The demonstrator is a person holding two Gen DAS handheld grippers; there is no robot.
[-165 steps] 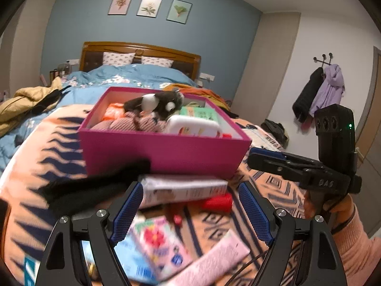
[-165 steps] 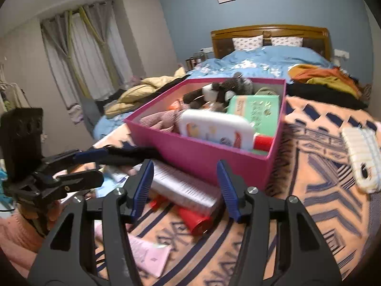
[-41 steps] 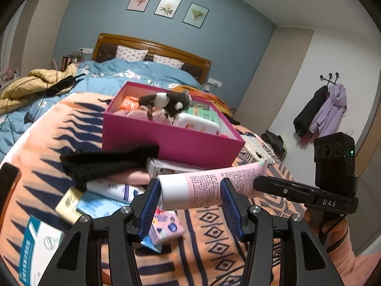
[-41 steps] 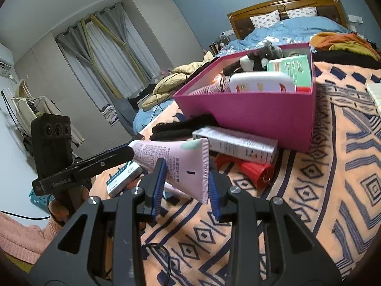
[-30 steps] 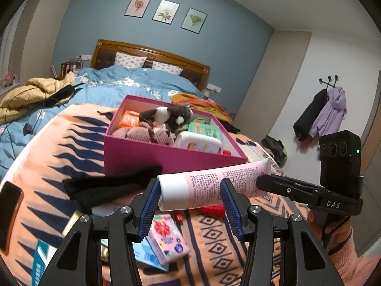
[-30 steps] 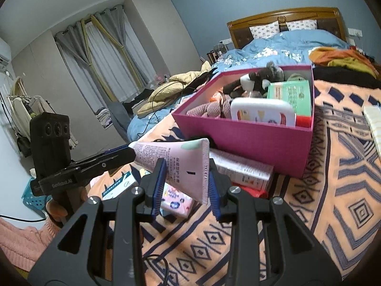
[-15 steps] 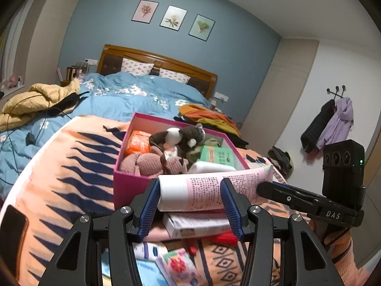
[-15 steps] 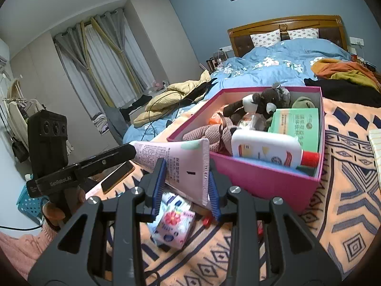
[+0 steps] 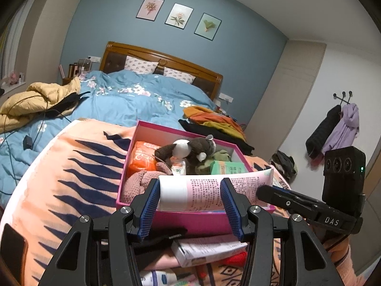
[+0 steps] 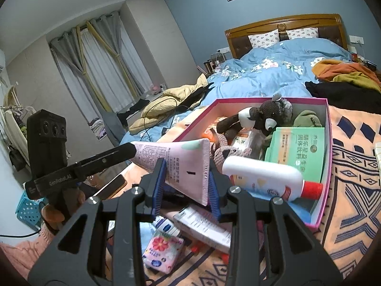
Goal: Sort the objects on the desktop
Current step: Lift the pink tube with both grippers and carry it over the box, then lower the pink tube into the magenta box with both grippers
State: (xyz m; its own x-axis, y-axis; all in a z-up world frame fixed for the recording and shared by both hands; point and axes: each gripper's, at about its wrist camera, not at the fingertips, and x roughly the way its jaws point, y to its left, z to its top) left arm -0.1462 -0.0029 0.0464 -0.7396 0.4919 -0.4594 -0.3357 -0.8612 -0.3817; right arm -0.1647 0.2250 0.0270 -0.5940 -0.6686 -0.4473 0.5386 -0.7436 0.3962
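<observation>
the left claw [image 9: 189, 205] is clamped on the capped end of the pink tube [image 9: 209, 191], the right claw [image 10: 185, 186] on its flat crimped end, so it hangs level over the near edge of the pink box [image 9: 133, 143], likely for dropping in.

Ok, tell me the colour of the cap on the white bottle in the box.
Red cap, clearest in the right wrist view.
</observation>
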